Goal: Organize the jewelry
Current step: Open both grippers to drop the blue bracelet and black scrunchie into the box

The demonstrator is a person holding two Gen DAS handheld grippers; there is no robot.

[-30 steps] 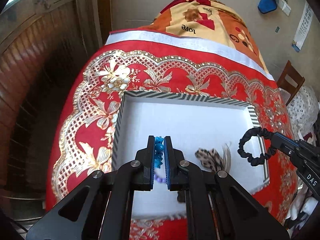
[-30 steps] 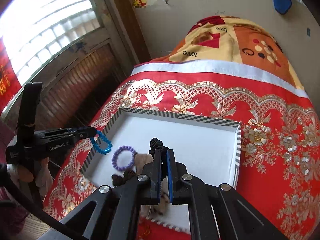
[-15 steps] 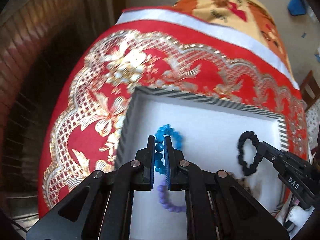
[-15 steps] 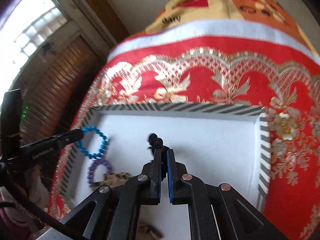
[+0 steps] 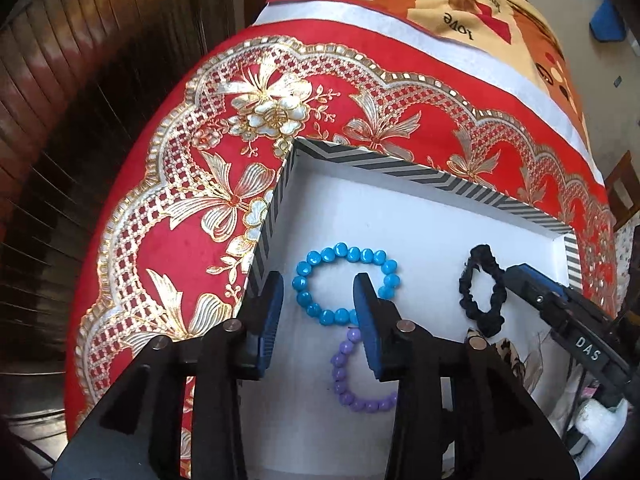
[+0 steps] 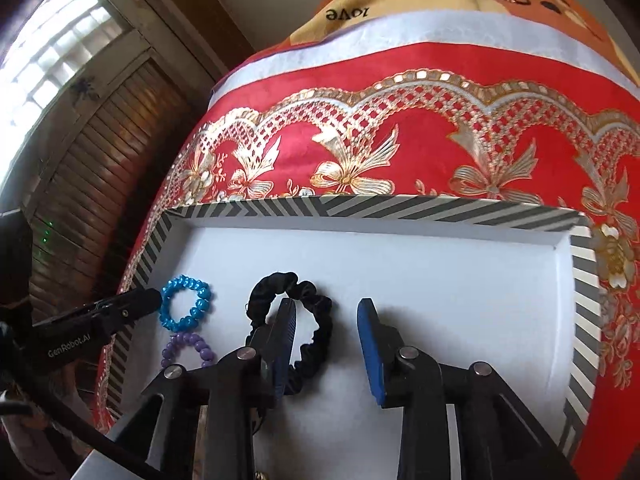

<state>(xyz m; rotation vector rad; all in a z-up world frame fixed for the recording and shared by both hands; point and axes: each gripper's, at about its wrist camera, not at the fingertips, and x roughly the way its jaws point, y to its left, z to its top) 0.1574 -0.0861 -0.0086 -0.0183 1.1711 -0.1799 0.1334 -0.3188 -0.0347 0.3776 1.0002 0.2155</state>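
A white tray [image 5: 376, 168] with a grey striped rim [image 6: 440, 206] lies on a red and gold cloth. A blue bead bracelet [image 5: 340, 252] lies flat in it near the left wall. My left gripper [image 5: 318, 284] is open just above it, fingers either side of its near edge. A purple bead bracelet [image 5: 344, 372] lies right behind it. A black scrunchie [image 6: 312, 300] lies in the tray's middle. My right gripper [image 6: 326, 314] is open, its left finger over the scrunchie. The scrunchie also shows in the left wrist view [image 5: 480, 292].
A leopard-print hair piece [image 5: 508, 354] lies in the tray's near right part. The red cloth [image 6: 420, 92] covers the table beyond the tray, with a patterned quilt [image 5: 480, 4] further back. A wooden shutter wall [image 6: 80, 152] stands to the left.
Both grippers came down to the tray and opened. The blue bracelet and the black scrunchie left the jaws and now lie on the tray floor.
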